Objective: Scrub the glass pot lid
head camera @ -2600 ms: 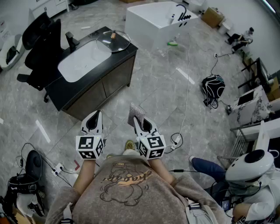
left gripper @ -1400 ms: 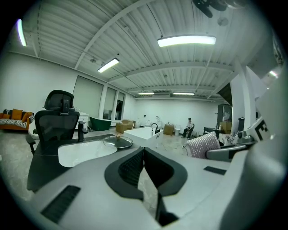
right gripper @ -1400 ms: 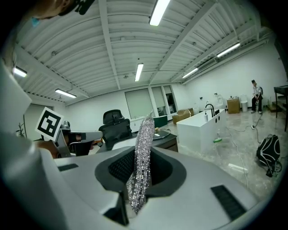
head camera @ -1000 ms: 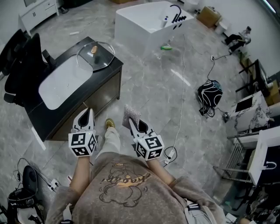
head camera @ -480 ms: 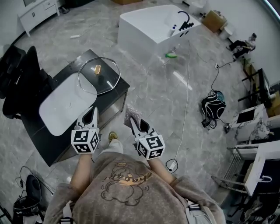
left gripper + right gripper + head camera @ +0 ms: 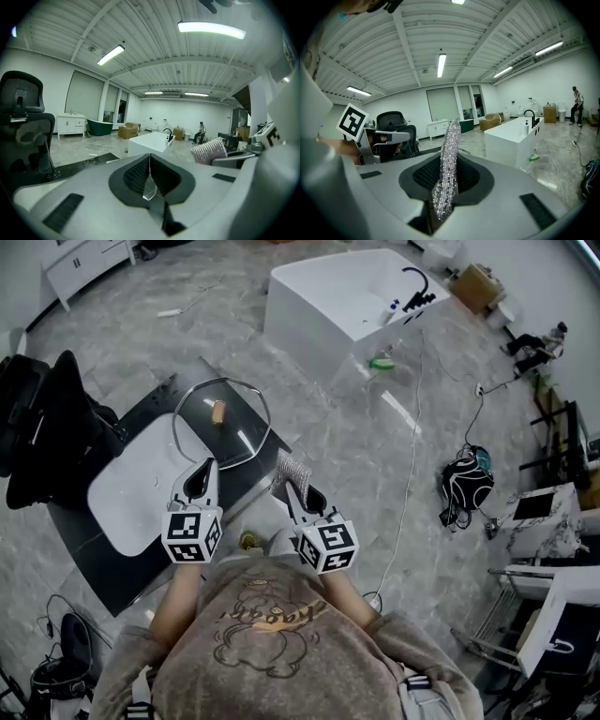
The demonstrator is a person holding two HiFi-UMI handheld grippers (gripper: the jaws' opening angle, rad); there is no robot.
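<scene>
The glass pot lid (image 6: 221, 427), with a wooden knob (image 6: 218, 412), lies on the black vanity counter (image 6: 150, 409), partly over the white sink basin (image 6: 136, 493). My left gripper (image 6: 202, 468) is shut and empty, its tips just short of the lid's near rim; its jaws (image 6: 149, 157) are pressed together. My right gripper (image 6: 292, 482) is shut on a silver mesh scrub pad (image 6: 290, 469), held beside the counter's right edge. The scrub pad (image 6: 450, 159) stands upright between the jaws. The lid does not show in either gripper view.
A white freestanding bathtub (image 6: 347, 292) with a black tap stands beyond the vanity. A black office chair (image 6: 56, 418) is to the left. A green object (image 6: 382, 363), a cable and a black bag (image 6: 466, 486) lie on the marble floor at the right.
The person has walked up to the vanity. Both grippers, held the same way, have come from over the floor to the counter's near edge by the lid.
</scene>
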